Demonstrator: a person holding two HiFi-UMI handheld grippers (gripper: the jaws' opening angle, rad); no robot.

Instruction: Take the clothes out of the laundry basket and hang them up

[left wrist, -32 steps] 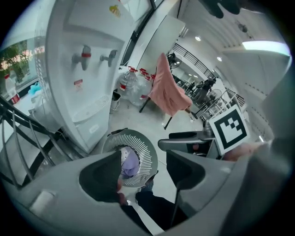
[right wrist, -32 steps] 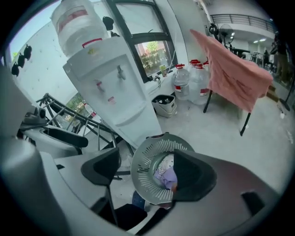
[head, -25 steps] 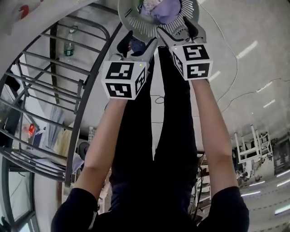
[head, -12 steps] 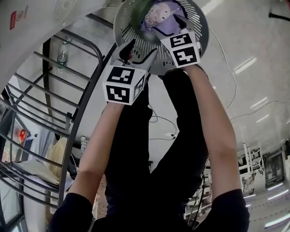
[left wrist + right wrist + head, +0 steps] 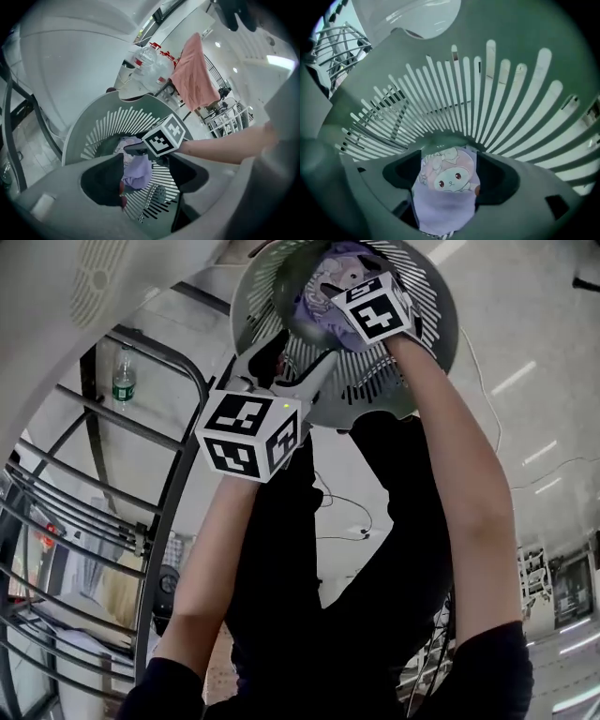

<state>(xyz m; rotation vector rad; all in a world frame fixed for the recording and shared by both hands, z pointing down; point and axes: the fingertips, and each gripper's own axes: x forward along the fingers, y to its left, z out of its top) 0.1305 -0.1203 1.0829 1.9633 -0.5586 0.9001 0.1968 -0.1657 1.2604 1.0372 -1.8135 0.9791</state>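
To the left, a black metal-tube drying rack [image 5: 141, 418]. Near it, a round grey-green slatted plastic laundry basket [image 5: 441, 324]. Down inside the basket: right gripper [image 5: 333, 282], fingers spread wide, clamping nothing — crumpled lilac cartoon-print garment [image 5: 447, 197] lying at the bottom, framed between them. Poised at the near rim: left gripper [image 5: 298, 354], likewise spread wide and empty.
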